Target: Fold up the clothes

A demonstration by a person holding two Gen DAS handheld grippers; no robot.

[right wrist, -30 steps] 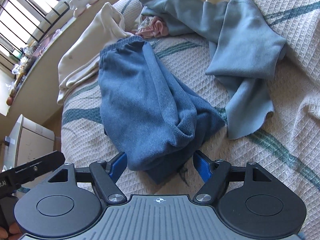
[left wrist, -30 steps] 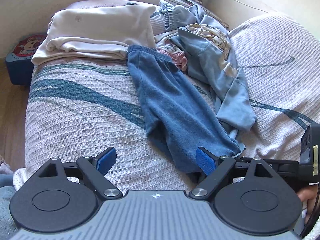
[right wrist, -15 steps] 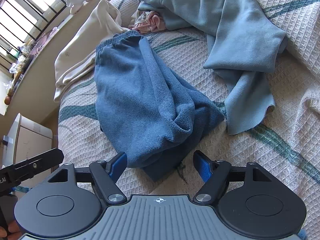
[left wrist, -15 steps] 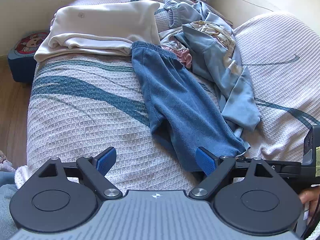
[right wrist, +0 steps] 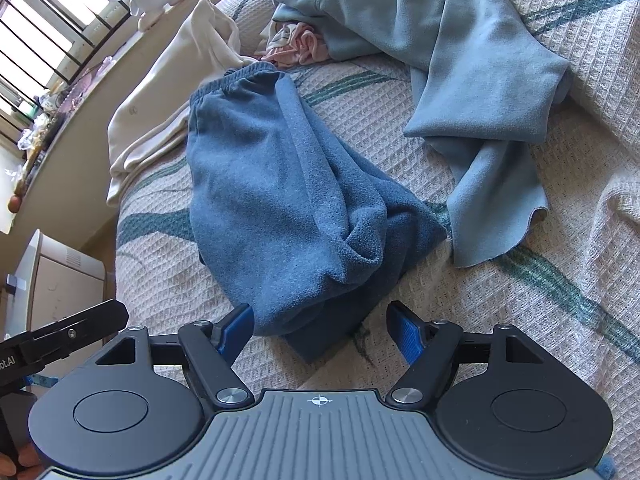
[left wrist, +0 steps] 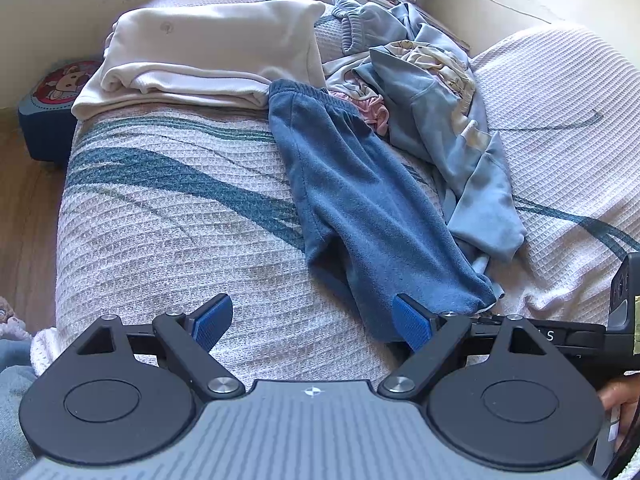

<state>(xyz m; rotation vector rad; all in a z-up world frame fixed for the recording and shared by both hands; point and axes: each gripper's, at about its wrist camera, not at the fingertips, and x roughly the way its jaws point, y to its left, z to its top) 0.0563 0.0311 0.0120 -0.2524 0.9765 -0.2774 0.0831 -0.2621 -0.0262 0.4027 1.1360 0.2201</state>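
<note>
Across the waffle-knit bedspread [left wrist: 168, 240] the blue trousers [left wrist: 352, 200] lie lengthwise, leg ends nearest the spread, empty left gripper [left wrist: 312, 322] and right gripper [right wrist: 320, 330], so folding seemingly begins by pinching those ends.

Bright daylight pours in from the window [right wrist: 36, 40] at the upper left of the right wrist view, where the panes glare to white. The bed cover [left wrist: 160, 216] is evenly lit with soft shadows under the clothes. Both views are sharp, and fisheye curving bends the edges, dark at the corners.
</note>
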